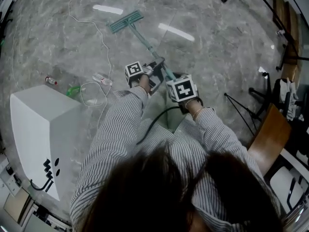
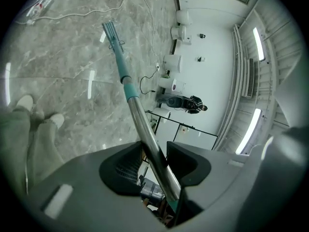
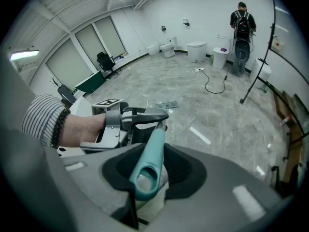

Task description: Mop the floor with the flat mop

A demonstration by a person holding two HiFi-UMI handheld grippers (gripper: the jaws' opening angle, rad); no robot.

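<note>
— Gripping what, those left gripper (image 2: 154, 159) fingers (image 2: 119, 169)?
— They are squeezing tight on the mop pole (image 2: 137, 115), its steel part; the right gripper (image 3: 149, 167) fingers (image 3: 189, 170) are clamping the teal handle end (image 3: 145, 179).
— Where is the mop head (image 1: 126, 21) lying?
— It is lying flat on the grey marbled floor (image 1: 207, 47), well ahead of both grippers.

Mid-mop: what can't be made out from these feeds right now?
Head view: jaws of left gripper and right gripper on the mop handle hidden under their marker cubes.
Right gripper view: mop head partly hidden behind the left gripper.
Head view: small items on the floor beside the white box too small to identify.
All views: the mop head's underside, against the floor, unseen.
</note>
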